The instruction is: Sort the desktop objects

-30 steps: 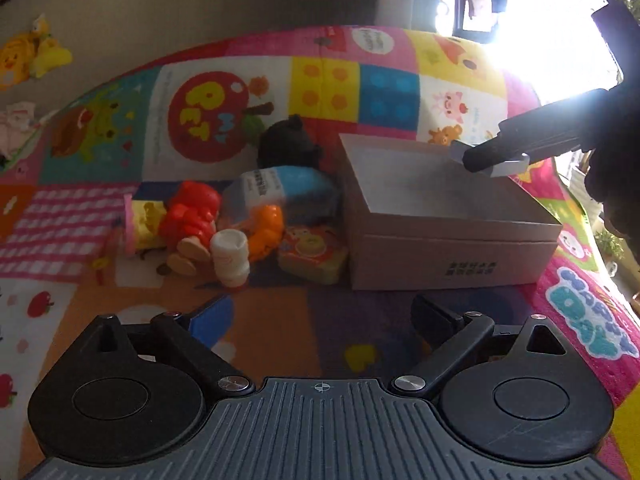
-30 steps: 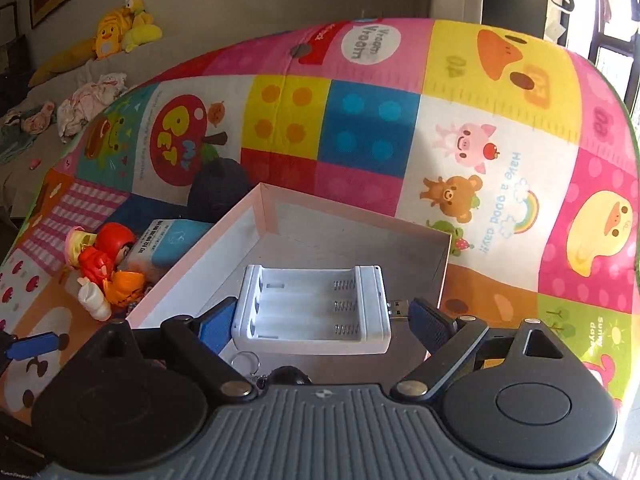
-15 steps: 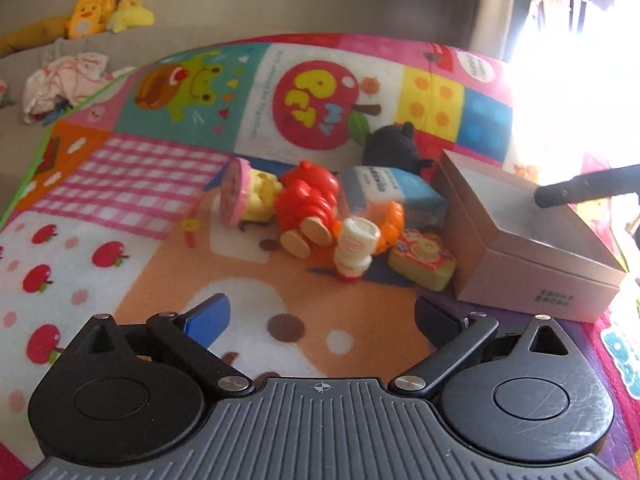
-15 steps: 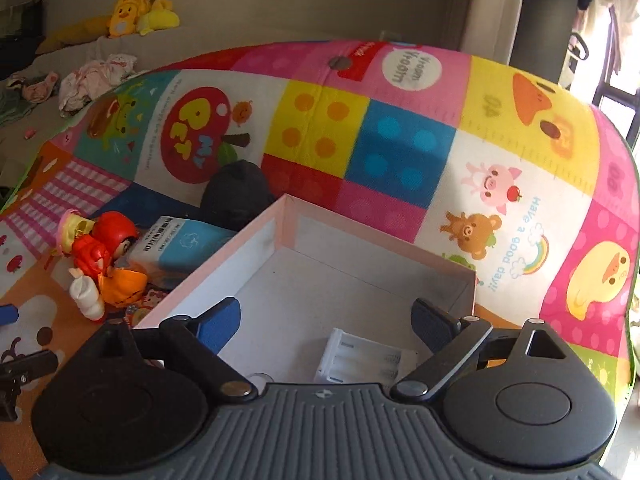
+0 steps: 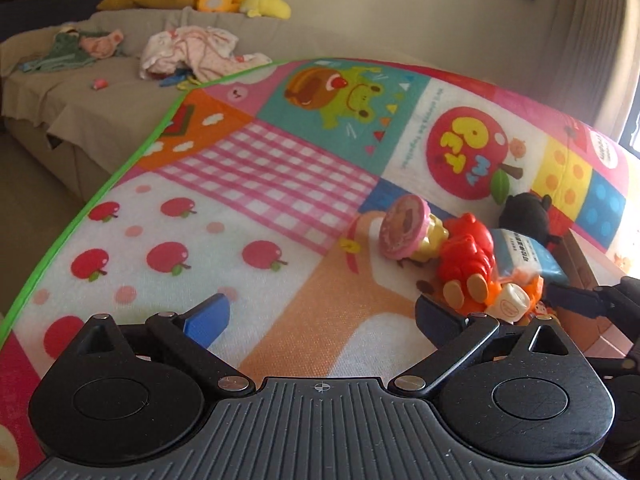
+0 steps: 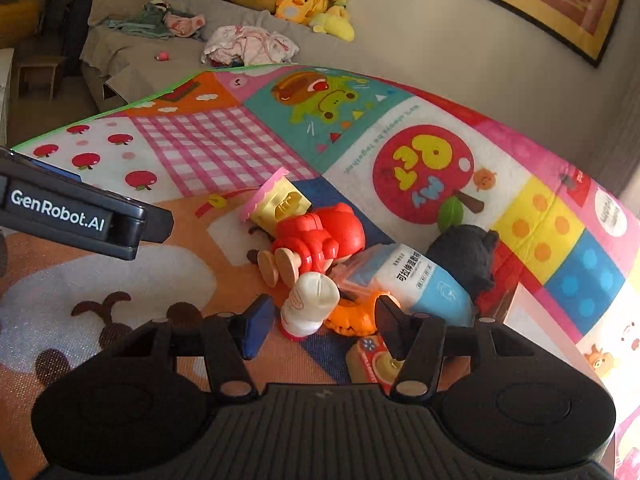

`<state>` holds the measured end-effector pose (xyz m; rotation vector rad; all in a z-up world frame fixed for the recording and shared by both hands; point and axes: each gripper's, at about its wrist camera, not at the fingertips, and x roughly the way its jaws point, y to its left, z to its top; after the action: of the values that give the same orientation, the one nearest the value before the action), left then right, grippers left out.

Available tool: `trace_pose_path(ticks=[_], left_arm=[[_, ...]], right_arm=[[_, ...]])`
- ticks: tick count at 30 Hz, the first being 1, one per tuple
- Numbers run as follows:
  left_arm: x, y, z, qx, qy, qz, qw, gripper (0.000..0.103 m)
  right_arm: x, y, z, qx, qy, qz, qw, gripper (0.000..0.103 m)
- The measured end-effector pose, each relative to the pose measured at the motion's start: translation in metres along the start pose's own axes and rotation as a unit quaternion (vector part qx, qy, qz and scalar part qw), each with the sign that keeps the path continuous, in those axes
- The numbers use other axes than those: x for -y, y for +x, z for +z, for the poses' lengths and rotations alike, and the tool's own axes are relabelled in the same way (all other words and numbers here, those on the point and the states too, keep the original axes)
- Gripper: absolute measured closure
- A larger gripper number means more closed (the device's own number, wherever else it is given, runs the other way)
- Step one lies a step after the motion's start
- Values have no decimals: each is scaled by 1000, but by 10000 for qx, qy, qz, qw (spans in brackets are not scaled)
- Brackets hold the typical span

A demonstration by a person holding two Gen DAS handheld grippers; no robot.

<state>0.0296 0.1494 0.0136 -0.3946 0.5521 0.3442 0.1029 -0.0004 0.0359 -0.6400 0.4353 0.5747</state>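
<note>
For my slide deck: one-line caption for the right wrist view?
Right gripper, jaws half open and empty, nears a toy pile on the colourful play mat.

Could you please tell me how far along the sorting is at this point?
Done: the white battery holder went into the box a moment ago. In hand: nothing yet; the jaws of the right gripper have been closing around the white toy bottle, not touching it; the left gripper is open, empty. Left: the red doll, blue packet and black plush on the mat.
</note>
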Motion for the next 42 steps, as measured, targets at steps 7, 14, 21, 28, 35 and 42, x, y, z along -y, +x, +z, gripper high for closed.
trace_pose_path(ticks=[7, 14, 21, 28, 35, 42], left_arm=[[-2, -1, -1, 29, -78, -101, 9999, 1], [-2, 0, -1, 9, -102, -164, 9998, 1], [33, -2, -9, -125, 640, -669, 9956, 1], [102, 6, -12, -339, 1452, -1186, 9817, 1], [144, 44, 4, -618, 1383, -970, 9837, 6], [143, 70, 8, -789, 1064, -751, 9883, 43]], right_arm=[[-6, 18, 5, -173, -288, 110, 9994, 69], [18, -53, -26, -250, 107, 528, 9982, 69], [64, -109, -95, -778, 998, -79, 9919, 69], [94, -132, -137, -685, 1997, -549, 9759, 28], [84, -151, -162, -449, 2490, -554, 9659, 11], [89, -160, -166, -140, 2737, -668, 9594, 0]])
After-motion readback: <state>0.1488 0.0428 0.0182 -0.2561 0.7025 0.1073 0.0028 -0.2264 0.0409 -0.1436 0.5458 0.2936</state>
